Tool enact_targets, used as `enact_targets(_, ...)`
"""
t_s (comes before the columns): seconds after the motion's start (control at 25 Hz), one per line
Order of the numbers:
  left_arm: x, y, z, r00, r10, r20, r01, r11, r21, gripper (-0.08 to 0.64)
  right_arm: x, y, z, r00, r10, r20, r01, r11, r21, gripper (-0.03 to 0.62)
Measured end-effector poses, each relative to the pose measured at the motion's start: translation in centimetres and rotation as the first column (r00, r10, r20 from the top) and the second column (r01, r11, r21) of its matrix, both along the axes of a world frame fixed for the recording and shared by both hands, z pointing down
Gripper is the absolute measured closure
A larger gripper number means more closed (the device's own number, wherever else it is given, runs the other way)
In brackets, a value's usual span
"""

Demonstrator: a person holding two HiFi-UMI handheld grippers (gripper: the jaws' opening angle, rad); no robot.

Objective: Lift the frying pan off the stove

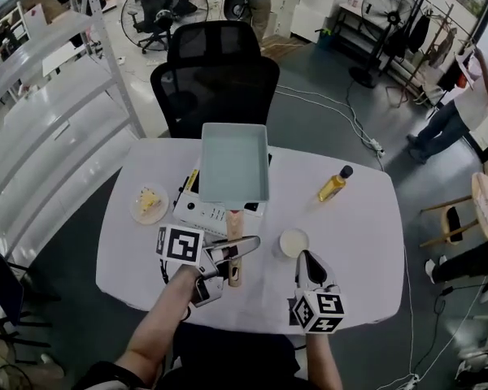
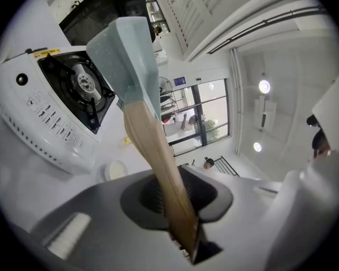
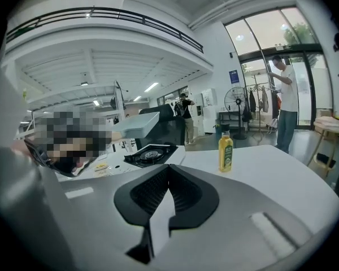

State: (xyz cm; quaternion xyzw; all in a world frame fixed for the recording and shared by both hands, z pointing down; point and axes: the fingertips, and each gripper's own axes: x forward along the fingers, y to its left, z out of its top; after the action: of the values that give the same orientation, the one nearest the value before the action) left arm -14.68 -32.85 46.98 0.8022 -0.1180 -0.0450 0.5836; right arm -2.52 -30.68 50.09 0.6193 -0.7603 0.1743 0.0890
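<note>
A pale teal rectangular frying pan (image 1: 234, 162) hangs in the air over the white portable gas stove (image 1: 197, 210), clear of its burner. My left gripper (image 1: 232, 256) is shut on the pan's wooden handle (image 1: 234, 246). In the left gripper view the handle (image 2: 158, 168) runs up from between the jaws to the pan (image 2: 130, 55), with the stove (image 2: 56, 117) and its bare burner (image 2: 82, 83) below. My right gripper (image 1: 309, 268) rests near the table's front right, shut with nothing in it. From the right gripper view (image 3: 168, 171) the pan (image 3: 137, 126) floats above the stove (image 3: 150, 154).
A yellow oil bottle (image 1: 334, 184) stands right of the stove. A small white dish (image 1: 294, 243) sits by the right gripper, and a plate with food (image 1: 149, 203) lies at the left. A black office chair (image 1: 214, 80) is behind the table, metal shelving (image 1: 49, 120) to the left.
</note>
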Motion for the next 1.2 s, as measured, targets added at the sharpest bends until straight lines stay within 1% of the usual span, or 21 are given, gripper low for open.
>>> enact_targets(0.16,-1.5,1.3,-0.1,0.999,-0.037,0.003,0.037,0.999,0.001,0.442,-0.6,0.2,-0.5,1.000,-0.017,-0.001,0.017,1.000,0.015,0.586)
enact_targets(0.36,-4.0,1.7,-0.1,0.994,-0.112,0.012,0.112,0.994,0.012,0.439,-2.0,-0.3,-0.8,0.999,-0.054,-0.001,0.054,0.998,0.024,0.586)
enact_targets(0.52,-5.7,2.1,0.2,0.986,-0.164,0.041,0.163,0.986,0.024,0.439,-2.7,-0.7,-0.8,0.996,-0.094,0.001,0.094,0.995,0.028,0.586)
enact_targets(0.68,-8.4,2.5,0.9,0.975,-0.208,0.073,0.207,0.978,0.028,0.437,-4.9,-1.4,-0.7,0.991,-0.135,0.006,0.135,0.991,0.027,0.586)
enact_targets(0.88,-11.2,3.0,1.1,0.961,-0.268,0.069,0.268,0.963,0.011,0.436,-7.5,-2.0,-0.5,0.982,-0.189,0.008,0.189,0.982,0.021,0.586)
enact_targets(1.04,-13.3,3.4,1.1,0.945,-0.320,0.067,0.321,0.947,-0.001,0.436,-9.1,-2.6,-0.6,0.973,-0.229,0.009,0.229,0.973,0.015,0.586)
enact_targets(1.2,-15.2,4.4,1.6,0.928,-0.363,0.081,0.365,0.931,-0.014,0.436,-10.1,-2.9,-0.4,0.968,-0.251,0.013,0.251,0.968,0.010,0.586)
